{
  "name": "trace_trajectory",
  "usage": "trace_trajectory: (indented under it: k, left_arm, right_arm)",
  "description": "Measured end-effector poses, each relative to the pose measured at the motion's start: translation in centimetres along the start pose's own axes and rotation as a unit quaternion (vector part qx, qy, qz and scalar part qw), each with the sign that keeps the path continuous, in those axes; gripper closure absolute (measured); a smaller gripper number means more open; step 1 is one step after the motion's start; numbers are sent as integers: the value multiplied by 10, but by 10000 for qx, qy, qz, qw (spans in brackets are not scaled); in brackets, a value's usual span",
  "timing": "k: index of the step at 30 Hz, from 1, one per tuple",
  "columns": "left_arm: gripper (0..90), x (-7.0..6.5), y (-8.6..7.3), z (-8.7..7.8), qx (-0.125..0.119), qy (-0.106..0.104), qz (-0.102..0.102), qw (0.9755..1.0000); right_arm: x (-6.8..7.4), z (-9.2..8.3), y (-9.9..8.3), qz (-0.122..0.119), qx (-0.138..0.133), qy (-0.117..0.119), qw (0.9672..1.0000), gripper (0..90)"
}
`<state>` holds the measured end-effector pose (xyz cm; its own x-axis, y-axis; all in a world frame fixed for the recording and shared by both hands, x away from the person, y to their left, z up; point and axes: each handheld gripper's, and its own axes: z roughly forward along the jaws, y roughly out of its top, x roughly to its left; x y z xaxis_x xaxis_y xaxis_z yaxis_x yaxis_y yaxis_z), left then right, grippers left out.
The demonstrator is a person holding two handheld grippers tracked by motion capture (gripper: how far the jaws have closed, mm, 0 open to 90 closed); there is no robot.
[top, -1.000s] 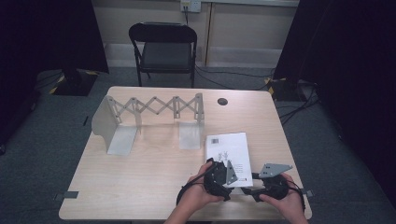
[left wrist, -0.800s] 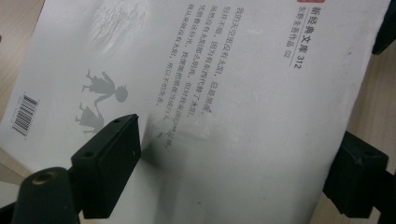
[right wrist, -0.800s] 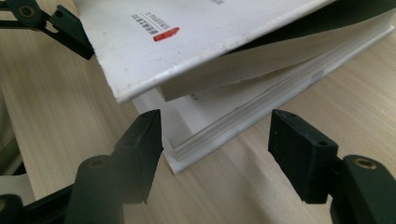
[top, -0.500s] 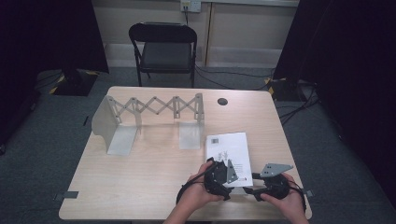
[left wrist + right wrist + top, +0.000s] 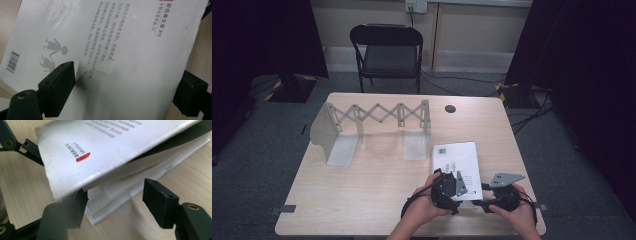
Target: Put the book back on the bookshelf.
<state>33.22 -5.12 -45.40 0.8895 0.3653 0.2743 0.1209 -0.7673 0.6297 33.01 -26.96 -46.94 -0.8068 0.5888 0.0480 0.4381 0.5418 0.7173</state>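
A white paperback book (image 5: 455,157) lies on the table's front right part, back cover up, with a barcode and grey figures (image 5: 53,47). My left gripper (image 5: 456,184) reaches over its near end. In the left gripper view (image 5: 128,72) one pad rests over the cover (image 5: 140,50) and the other stands past the cover's edge, so the jaws are open. My right gripper (image 5: 482,200) comes in from the right at the near corner. In the right gripper view (image 5: 116,191) the cover (image 5: 100,150) is lifted off the page block (image 5: 117,195). One jaw sits under the cover; the other stands clear of the pages.
An extending metal book rack (image 5: 377,117) stands at the back left of the wooden table (image 5: 362,200). A round cable hole (image 5: 450,108) is at the back middle. A black folding chair (image 5: 387,50) stands behind the table. Cables lie on the floor at right.
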Motion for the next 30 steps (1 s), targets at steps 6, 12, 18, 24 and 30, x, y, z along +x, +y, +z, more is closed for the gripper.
trace_trajectory:
  k: [6, 12, 18, 24, 30]
  left_arm:
    - [141, -1, -1, 0, -13, 37, 113, 9999]
    - [136, 0, -2, 0, -95, -46, 67, 9999]
    - [82, 4, -4, 3, -194, -108, 75, 9997]
    - [29, 3, -3, 7, -237, -101, 138, 9996]
    - [10, 2, -1, 12, -252, 66, 182, 9995]
  right_arm:
    - [3, 3, 2, -105, 37, -24, 9999, 383]
    - [5, 2, 4, -128, -1, -38, 9999, 384]
    - [6, 1, 5, -104, -15, -56, 9999, 384]
    - [6, 1, 6, -83, -60, -25, 9999, 384]
    - [7, 0, 6, -70, -62, -37, 9999, 387]
